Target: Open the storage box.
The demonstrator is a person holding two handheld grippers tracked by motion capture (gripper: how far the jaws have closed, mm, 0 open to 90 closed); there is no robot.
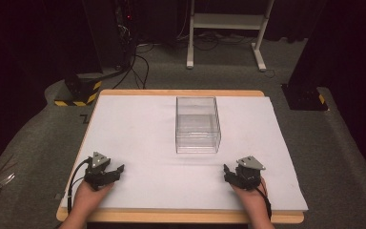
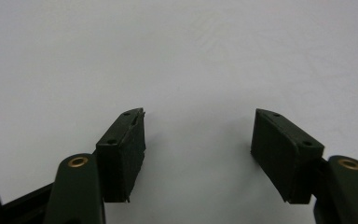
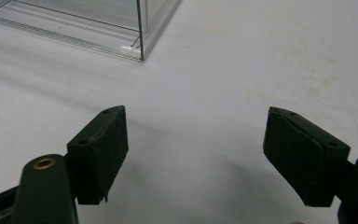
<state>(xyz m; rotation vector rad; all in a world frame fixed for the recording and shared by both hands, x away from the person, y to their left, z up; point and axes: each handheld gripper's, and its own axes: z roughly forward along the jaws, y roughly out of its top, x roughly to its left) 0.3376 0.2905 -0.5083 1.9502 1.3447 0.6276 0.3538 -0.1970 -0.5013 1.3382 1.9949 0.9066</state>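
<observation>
Two grippers are resting near the front edge of a white table, one in each hand. Left gripper is sitting at the front left, well apart from the clear box, with a cable trailing back beside the hand. In the left gripper view its jaws are standing wide apart, with nothing but bare white tabletop lying between them. Right gripper is sitting at the front right, held by the other hand, and is lying nearer to the box than the left one is, though not touching it. In the right gripper view its jaws are likewise gaping wide, gripping nothing, and a corner of the box is showing at the upper left, ahead of the tips and apart from them. Box itself is standing upright at the middle of the table, between the two grippers and farther back, looking empty. Beyond the table, a white frame is standing on the grey floor.
</observation>
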